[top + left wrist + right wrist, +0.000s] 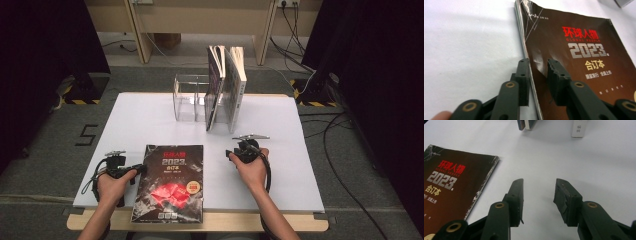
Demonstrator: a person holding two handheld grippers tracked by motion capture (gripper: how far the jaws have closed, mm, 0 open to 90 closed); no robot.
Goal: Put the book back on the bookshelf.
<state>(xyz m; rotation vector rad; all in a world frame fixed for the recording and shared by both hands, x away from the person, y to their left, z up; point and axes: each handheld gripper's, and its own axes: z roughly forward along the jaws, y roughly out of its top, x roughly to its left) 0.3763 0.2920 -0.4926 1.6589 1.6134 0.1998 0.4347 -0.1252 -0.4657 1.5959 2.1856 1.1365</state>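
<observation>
High view: a dark-covered book (pixel 169 184) lies flat at the near edge of the white bench (pixel 145 120). The left gripper (pixel 537 72) has its jaws spread astride the book's spine edge, not yet clamped. The right gripper (pixel 538 195) hovers over bare bench, jaws spread, empty. More books (pixel 225 87) stand upright in a clear rack (pixel 187 97) behind.

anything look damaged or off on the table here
The dark magazine lying flat is worn: white creases near its spine and a frayed far corner, seen from the left tongs, which straddle that spine edge. Its other long edge is scuffed white. Nothing is spilled.
</observation>
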